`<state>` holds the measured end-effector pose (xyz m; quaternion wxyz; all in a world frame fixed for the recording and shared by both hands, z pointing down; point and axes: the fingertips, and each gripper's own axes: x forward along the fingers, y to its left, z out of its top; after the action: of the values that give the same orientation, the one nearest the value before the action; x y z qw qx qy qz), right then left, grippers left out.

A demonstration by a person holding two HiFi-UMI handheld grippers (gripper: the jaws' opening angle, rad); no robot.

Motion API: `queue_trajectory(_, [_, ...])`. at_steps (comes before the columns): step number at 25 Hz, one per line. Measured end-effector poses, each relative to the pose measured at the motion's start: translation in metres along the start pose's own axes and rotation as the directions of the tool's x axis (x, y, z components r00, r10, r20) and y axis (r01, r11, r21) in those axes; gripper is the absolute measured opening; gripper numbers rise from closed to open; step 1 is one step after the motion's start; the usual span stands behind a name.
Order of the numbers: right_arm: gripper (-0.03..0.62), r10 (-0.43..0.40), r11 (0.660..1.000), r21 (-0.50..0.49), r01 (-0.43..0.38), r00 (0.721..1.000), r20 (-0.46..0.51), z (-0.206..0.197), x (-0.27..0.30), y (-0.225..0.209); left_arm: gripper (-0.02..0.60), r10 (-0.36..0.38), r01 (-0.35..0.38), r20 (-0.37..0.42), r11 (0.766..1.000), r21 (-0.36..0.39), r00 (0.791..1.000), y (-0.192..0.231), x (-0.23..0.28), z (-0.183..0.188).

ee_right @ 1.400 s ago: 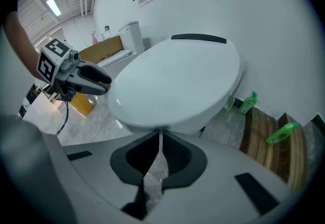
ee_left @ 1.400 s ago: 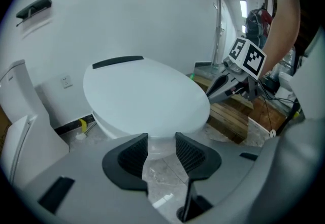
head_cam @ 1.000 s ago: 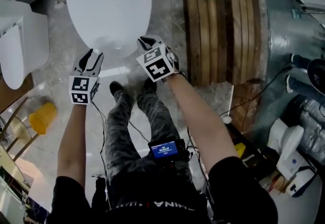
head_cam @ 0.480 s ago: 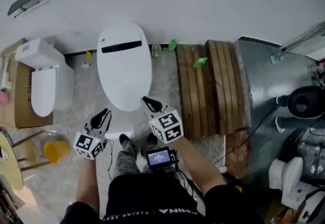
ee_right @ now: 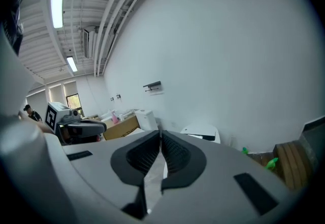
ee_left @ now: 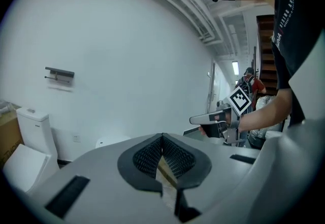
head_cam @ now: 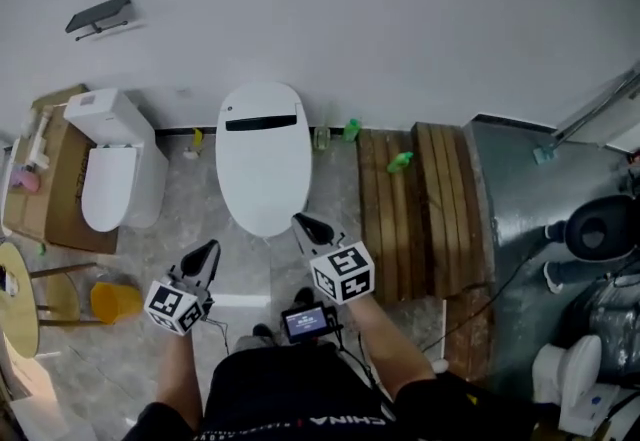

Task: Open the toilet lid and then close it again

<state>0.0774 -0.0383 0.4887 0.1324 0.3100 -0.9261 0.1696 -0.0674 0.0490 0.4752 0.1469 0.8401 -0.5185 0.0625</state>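
Filling the upper half of the head view is a plain white wall (head_cam: 400,19), and below it lies a grey marbled floor (head_cam: 335,191). A platform of dark wooden slats (head_cam: 420,209) lies right of the toilet (head_cam: 262,214), which stands against the wall at the middle, its white lid (head_cam: 264,154) down flat over the bowl. A second, smaller white toilet (head_cam: 115,169) stands to the left beside a cardboard box (head_cam: 60,179). The person holds both grippers up in front of the toilet's near end, touching neither it nor the lid. The left gripper (head_cam: 208,251) has just been closing; its jaws now meet at the tips with nothing between them. The right gripper (head_cam: 305,225) also has its jaws pressed together and empty. A yellow bucket (head_cam: 115,301) sits on the floor at the left, and a small green bottle (head_cam: 400,162) lies on the slats.
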Motion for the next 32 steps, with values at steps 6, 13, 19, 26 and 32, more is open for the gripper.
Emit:
queue_trajectory(6, [0.020,-0.050,0.999,0.001,0.050,0.999,-0.001,-0.010,-0.029,0.035,0.009,-0.043,0.042,0.036,0.998,0.040,0.998,-0.020,-0.045,0.008])
queue_trajectory(13, [0.020,-0.109,0.994,0.013,0.109,0.994,0.002,-0.037,-0.065,0.094,0.011,-0.136,0.135,0.001,0.988,0.081,0.991,-0.045,-0.130,-0.032])
queue_trajectory(19, [0.018,-0.162,0.987,-0.015,0.162,0.986,-0.035,-0.070,-0.115,0.151,0.011,-0.140,0.143,-0.041,0.987,0.072,0.989,-0.055,-0.191,-0.074])
queue_trajectory(26, [0.017,-0.198,0.979,-0.056,0.194,0.977,-0.074,-0.088,-0.157,0.172,0.011,-0.130,0.131,-0.008,0.990,0.057,0.991,-0.086,-0.212,-0.086])
queue_trajectory(32, [0.015,-0.171,0.980,-0.120,0.158,0.980,-0.103,-0.099,-0.169,0.182,0.011,-0.099,0.098,0.014,0.993,0.059,0.995,-0.106,-0.221,-0.085])
